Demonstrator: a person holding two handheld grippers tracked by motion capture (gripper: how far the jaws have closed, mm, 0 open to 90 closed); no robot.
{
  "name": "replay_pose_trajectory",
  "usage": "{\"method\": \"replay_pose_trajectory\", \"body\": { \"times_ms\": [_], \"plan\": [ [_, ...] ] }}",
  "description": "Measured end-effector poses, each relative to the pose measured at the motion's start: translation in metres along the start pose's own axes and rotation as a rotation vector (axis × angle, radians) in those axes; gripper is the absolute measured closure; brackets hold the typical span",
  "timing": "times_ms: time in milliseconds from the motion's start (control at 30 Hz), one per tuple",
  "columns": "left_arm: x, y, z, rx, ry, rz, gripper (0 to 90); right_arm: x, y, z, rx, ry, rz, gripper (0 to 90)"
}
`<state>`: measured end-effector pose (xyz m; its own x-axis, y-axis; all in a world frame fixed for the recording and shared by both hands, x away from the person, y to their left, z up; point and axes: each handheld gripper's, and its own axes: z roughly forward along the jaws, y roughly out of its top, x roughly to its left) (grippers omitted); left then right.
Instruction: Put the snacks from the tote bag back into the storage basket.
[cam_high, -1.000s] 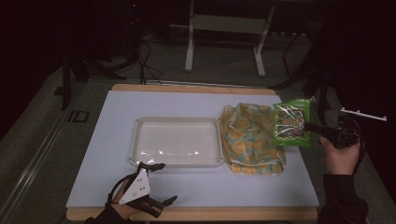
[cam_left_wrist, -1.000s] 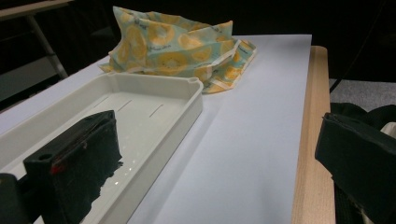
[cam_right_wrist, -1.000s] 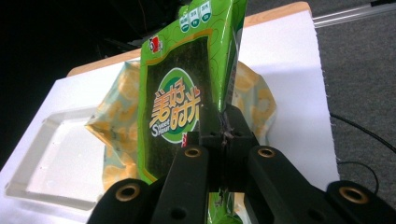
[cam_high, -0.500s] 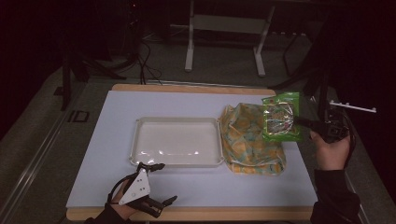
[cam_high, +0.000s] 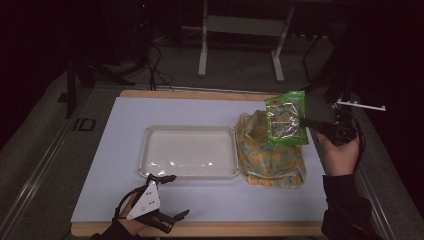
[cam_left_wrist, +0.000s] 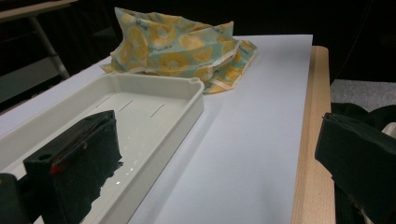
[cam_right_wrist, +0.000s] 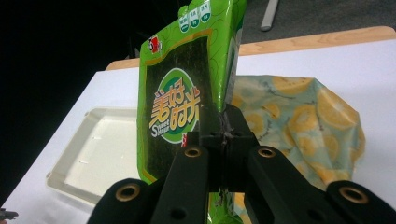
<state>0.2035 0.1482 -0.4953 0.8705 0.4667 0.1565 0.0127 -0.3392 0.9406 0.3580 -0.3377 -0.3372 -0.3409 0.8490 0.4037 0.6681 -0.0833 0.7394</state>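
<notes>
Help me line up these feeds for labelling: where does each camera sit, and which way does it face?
High view: above the person's side of the table, looking forward and down; both forearms enter from the bottom, left gripper near the front edge, right gripper holding the packet.
Left gripper view: low on that gripper, facing across the tray to the bag; both jaws wide apart.
Right gripper view: along shut jaws clamping the packet, over the bag.
Shared: all show tray and bag.
</notes>
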Motion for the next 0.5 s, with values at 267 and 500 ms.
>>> {"method": "replay_pose_trajectory", "body": {
  "times_ms": [267, 500],
  "plan": [
    [0.000, 0.000, 0.000, 0.004, 0.000, 0.004, 0.4, 0.014, 0.004, 0.004, -0.009, 0.017, -0.010, 89.0],
    [0.000, 0.000, 0.000, 0.002, -0.001, 0.004, 0.5, 0.027, 0.006, 0.013, 0.000, 0.042, -0.027, 88.9]
  ]
}}
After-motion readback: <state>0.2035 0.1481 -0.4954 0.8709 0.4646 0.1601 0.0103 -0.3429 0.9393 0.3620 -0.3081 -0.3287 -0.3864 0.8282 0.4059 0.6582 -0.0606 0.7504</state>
